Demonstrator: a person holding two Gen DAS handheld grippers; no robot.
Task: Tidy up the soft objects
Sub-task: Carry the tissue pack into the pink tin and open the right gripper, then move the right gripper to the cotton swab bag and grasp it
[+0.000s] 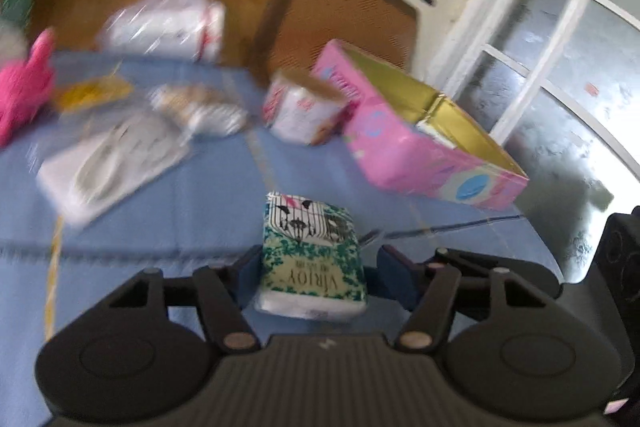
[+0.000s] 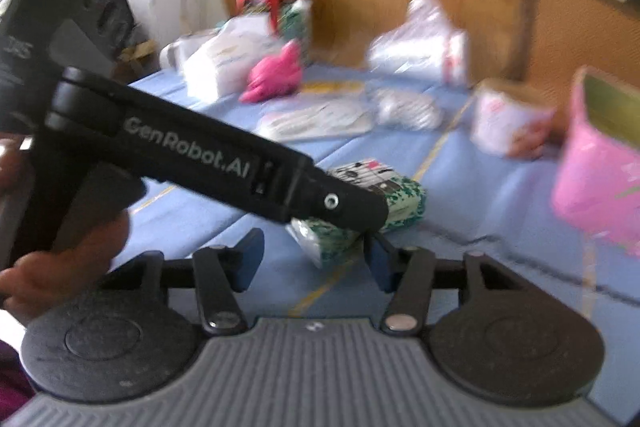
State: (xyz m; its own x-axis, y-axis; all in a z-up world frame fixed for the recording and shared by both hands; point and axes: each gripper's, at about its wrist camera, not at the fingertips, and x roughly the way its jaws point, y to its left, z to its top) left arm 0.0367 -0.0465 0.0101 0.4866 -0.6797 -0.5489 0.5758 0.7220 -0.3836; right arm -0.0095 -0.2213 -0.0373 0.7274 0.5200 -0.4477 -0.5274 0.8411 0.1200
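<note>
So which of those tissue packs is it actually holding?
The green-patterned tissue pack, between the left gripper fingers. The white packs lie untouched farther back on the blue cloth.

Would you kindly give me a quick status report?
Left gripper around green tissue pack, grip unclear. Right gripper open, empty. Pink box open; nothing blocking.
</note>
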